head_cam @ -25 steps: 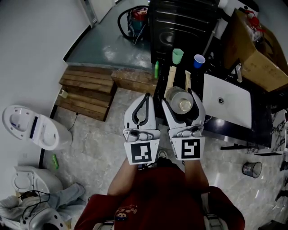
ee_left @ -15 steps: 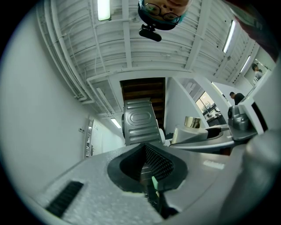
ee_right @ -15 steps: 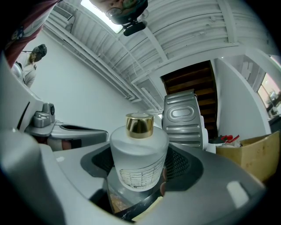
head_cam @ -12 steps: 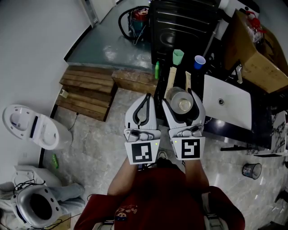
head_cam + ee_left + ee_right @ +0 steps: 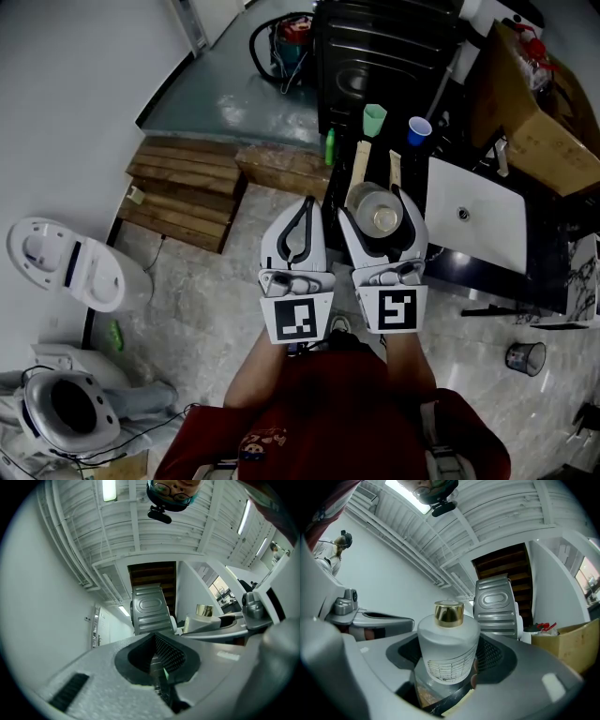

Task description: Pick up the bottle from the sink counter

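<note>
Your right claw [image 5: 380, 194] is closed on the bottle [image 5: 448, 644]. Its two jaws stand wide apart because the body is wide, and the pads press on the frosted sides below the gold cap [image 5: 448, 612]. I think the bottle is in the air, just beside the front edge of the dark sink counter [image 5: 445, 261], and not standing on it. It looks like thick glass, so it is probably heavy, hard, smooth and breakable. Hold it at the middle of the body, never at the cap. Your left claw [image 5: 306, 202] is closed and has nothing in it.
</note>
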Demonstrator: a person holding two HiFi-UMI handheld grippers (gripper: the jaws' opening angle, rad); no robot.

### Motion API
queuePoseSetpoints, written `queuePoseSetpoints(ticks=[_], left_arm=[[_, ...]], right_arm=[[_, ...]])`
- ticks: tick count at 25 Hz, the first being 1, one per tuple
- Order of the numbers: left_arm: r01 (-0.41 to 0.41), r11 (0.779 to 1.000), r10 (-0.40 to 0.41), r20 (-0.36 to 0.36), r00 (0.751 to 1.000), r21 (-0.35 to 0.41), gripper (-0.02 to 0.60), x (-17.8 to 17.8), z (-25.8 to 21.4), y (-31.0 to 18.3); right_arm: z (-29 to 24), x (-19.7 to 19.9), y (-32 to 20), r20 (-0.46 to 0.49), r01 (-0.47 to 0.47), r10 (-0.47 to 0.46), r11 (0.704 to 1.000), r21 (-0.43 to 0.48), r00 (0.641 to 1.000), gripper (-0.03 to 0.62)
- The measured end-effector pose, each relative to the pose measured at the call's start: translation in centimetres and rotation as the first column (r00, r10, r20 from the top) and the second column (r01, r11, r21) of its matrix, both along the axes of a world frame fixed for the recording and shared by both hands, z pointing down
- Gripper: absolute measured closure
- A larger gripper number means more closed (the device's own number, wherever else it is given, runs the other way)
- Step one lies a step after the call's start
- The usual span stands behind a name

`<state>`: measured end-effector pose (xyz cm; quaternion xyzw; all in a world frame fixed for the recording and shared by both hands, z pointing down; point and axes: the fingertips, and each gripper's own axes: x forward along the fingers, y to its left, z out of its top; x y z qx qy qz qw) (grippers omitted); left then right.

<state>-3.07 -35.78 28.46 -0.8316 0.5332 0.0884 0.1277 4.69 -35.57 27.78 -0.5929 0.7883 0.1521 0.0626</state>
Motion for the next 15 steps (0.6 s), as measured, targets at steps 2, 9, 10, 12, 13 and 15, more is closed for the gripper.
queuePoseSetpoints(ticks=[2, 9, 10, 12, 13, 15], left_arm=[[0.001, 1.0, -0.001, 0.002, 1.0, 0.001, 0.578, -0.1, 0.05, -0.02], [0.001, 1.0, -0.001, -0.021, 1.0, -0.007, 0.578, -0.46, -0.14, -0.38], [0.001, 1.0, -0.002, -0.018, 1.0, -0.007, 0.578, -0.46, -0.12, -0.37], [0.003, 1.0, -0.003, -0.013, 1.0, -0.006, 0.578, -0.46, -0.11, -0.34], [0.003, 1.0, -0.003, -0.012, 1.0, -0.005, 0.578, -0.44, -0.11, -0.34], [0.004, 1.0, -0.004, -0.01, 1.0, -0.003, 0.578, -0.39, -0.12, -0.37]], right_arm=[[0.09, -0.08, -0.08, -0.003, 0.001, -0.001, 1.0, -0.001, 1.0, 0.26], [0.14, -0.3, -0.42, -0.003, 0.002, -0.002, 1.0, -0.009, 1.0, 0.26], [0.13, -0.3, -0.42, -0.002, 0.002, -0.002, 1.0, -0.01, 1.0, 0.26], [0.18, -0.27, -0.42, -0.001, 0.001, -0.001, 1.0, -0.014, 1.0, 0.26], [0.19, -0.24, -0.43, -0.001, 0.001, -0.001, 1.0, -0.015, 1.0, 0.26], [0.18, -0.17, -0.47, -0.001, 0.001, -0.001, 1.0, -0.016, 1.0, 0.259]])
